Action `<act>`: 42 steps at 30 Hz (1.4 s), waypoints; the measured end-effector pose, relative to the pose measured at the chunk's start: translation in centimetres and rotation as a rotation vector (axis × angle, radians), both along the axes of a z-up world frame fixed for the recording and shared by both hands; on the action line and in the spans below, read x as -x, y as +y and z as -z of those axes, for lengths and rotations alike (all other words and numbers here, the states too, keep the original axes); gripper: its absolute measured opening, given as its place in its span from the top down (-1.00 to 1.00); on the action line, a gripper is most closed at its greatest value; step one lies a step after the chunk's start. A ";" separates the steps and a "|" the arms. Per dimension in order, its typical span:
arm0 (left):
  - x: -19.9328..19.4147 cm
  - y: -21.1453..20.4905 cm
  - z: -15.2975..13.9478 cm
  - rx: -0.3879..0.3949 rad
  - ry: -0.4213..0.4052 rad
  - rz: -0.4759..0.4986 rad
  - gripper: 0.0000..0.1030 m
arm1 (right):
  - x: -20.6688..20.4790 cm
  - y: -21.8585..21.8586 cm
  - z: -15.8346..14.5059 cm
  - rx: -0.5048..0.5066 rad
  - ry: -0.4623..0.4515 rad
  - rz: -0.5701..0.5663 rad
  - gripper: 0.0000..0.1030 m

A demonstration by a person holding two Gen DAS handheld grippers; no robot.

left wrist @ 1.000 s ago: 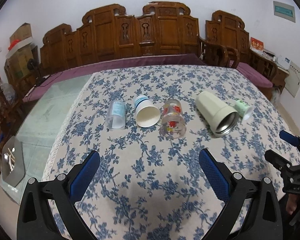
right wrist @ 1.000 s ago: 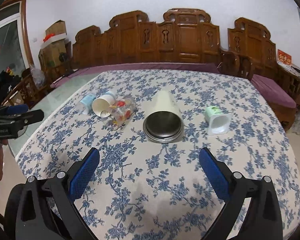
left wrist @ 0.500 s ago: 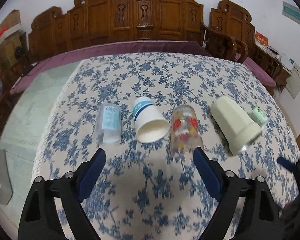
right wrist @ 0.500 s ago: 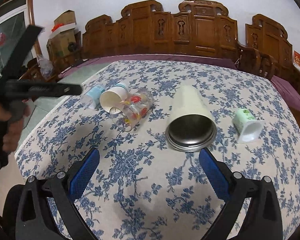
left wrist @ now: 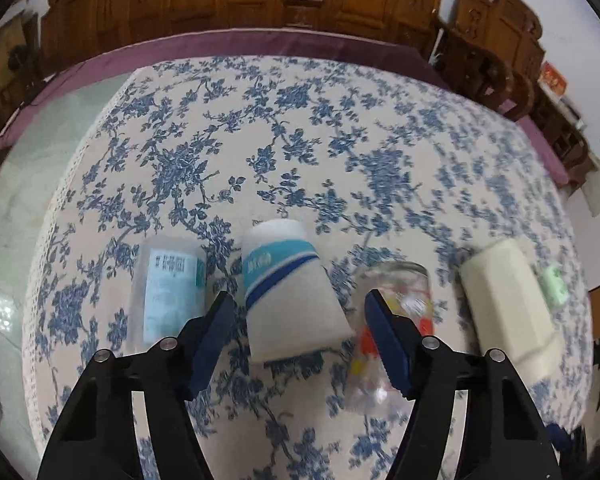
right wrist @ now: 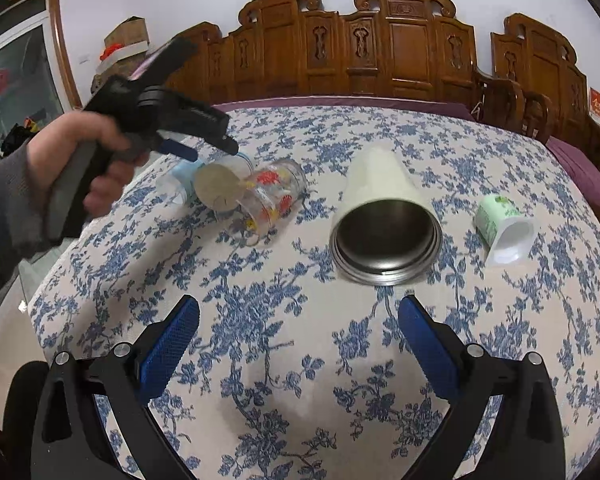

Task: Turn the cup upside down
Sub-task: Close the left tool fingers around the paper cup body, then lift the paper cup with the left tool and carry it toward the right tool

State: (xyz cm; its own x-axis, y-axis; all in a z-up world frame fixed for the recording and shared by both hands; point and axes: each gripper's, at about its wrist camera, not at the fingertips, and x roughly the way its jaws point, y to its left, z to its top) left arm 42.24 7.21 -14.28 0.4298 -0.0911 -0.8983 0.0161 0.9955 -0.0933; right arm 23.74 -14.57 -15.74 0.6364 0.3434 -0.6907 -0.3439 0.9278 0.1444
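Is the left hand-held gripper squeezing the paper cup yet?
Apart. In the left wrist view the left hand-held gripper is open, its blue pads on either side of the lying paper cup, with tablecloth showing in the gap on each side.

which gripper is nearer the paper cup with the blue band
Left. The left gripper has its open fingers on either side of the paper cup; the right gripper is open, far off, facing the cream tumbler.

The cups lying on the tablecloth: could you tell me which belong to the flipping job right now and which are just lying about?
In play:
- paper cup, on its side, straddled by the open left gripper

Lying about:
- clear plastic cup
- printed glass
- cream steel tumbler
- green yogurt pot
- right gripper, open above the tablecloth
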 end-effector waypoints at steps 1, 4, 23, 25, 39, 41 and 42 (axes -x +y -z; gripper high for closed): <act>-0.5 0.0 0.4 -0.006 0.014 -0.002 -0.25 | 0.1 -0.2 0.2 0.000 0.004 0.002 -0.95; -1.8 0.1 1.7 -0.015 0.062 -0.014 -0.22 | 0.3 -0.6 0.5 -0.001 0.013 0.008 -0.95; 1.2 -0.6 0.7 -0.053 0.047 0.029 -0.11 | 2.1 -3.1 -0.2 0.010 0.000 0.069 -0.95; 2.9 -1.2 -0.6 -0.051 0.012 0.052 -0.11 | 2.6 -3.4 -0.6 0.008 -0.009 0.078 -0.95; 16.3 -6.2 -4.8 0.004 -0.156 0.185 -0.12 | 5.7 -5.5 -2.9 0.006 -0.053 0.128 -0.95; 17.2 -7.0 -4.3 0.014 -0.150 0.202 -0.12 | 5.9 -6.0 -2.9 0.006 -0.055 0.139 -0.95; 17.9 -7.6 -3.9 0.014 -0.148 0.215 -0.12 | 6.1 -6.3 -2.9 0.005 -0.055 0.146 -0.95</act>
State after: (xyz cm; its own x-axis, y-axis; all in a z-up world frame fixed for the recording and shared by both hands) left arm 24.34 -0.36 -10.41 0.5260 -0.2069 -0.8250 0.2419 0.9663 -0.0881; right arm 17.62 -20.86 -12.88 0.7160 0.2410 -0.6552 -0.2127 0.9692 0.1241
